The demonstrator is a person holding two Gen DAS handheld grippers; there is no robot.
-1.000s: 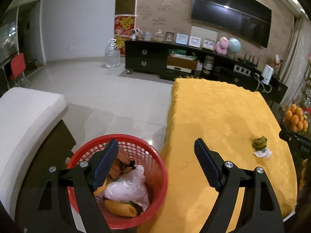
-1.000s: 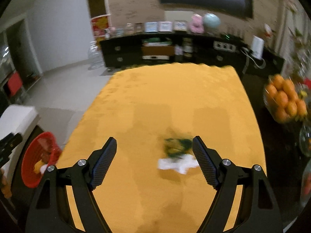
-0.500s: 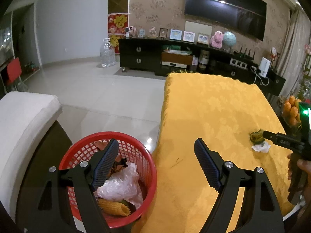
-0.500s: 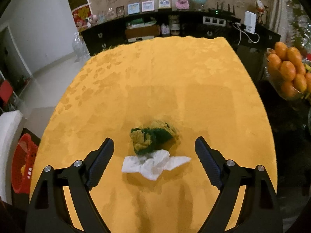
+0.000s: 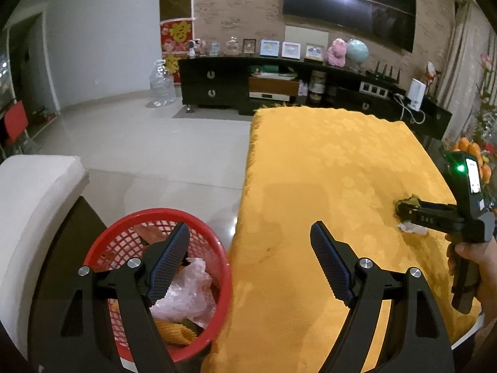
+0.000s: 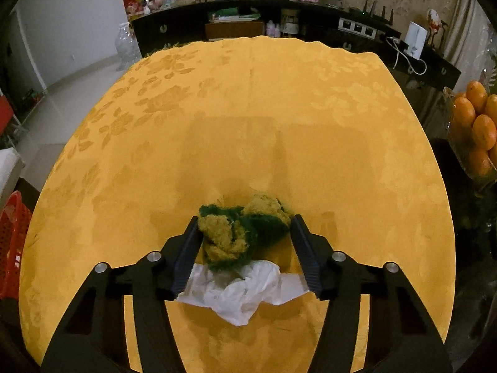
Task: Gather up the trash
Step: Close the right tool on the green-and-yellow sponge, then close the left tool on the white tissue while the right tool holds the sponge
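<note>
A torn green and yellow sponge (image 6: pixel 242 230) lies on the yellow tablecloth (image 6: pixel 248 108), with a crumpled white tissue (image 6: pixel 239 292) just in front of it. My right gripper (image 6: pixel 245 219) is closing around the sponge, and its pads touch both of its sides. The left wrist view shows that gripper (image 5: pixel 400 208), held by a hand, down at the sponge (image 5: pixel 411 199) and tissue (image 5: pixel 411 228). My left gripper (image 5: pixel 248 230) stands open and empty over the table's left edge, above a red mesh basket (image 5: pixel 155 213) holding plastic and other scraps.
A white-cushioned seat (image 5: pixel 34 186) is left of the basket. Oranges (image 6: pixel 475 118) are piled in a bowl beyond the table's right edge. A dark TV cabinet (image 5: pixel 233 84) lines the far wall, and bare tiled floor (image 5: pixel 139 143) lies left of the table.
My right gripper came down over the sponge and its jaws narrowed from wide apart to its sides. The left gripper drifted slightly, and the right gripper and hand came into its view.
</note>
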